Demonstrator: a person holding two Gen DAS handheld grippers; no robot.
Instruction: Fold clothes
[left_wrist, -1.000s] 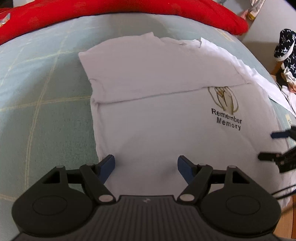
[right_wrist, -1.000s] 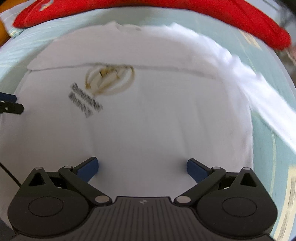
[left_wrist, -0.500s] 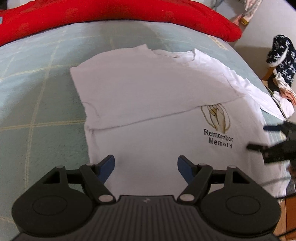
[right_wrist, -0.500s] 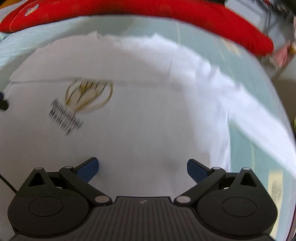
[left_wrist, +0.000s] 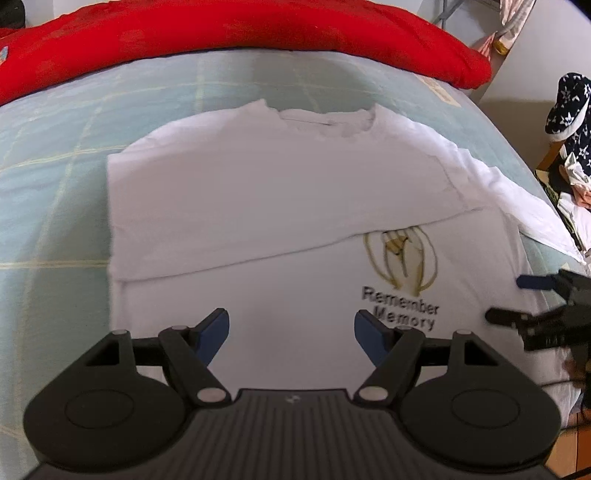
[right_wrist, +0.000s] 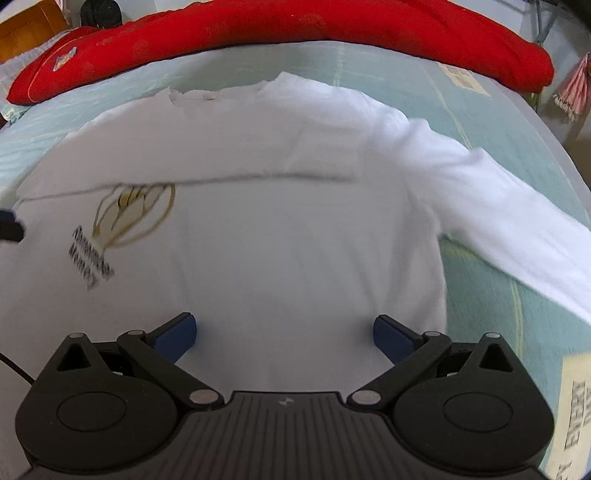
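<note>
The white long-sleeved cotton shirt (left_wrist: 266, 206) hides part of its gold oval emblem (left_wrist: 400, 258) under the sleeve folded across the chest. In the right wrist view the black lettering (right_wrist: 92, 262) below that emblem is smeared by blur and unreadable, and the shirt's outstretched sleeve (right_wrist: 517, 221) runs off the picture's right edge. The right tool (left_wrist: 517, 299), just right of the emblem in the left wrist view, is cut off by the frame edge. The red padded quilt (left_wrist: 236, 37) beyond the shirt's collar is cropped at the top.
</note>
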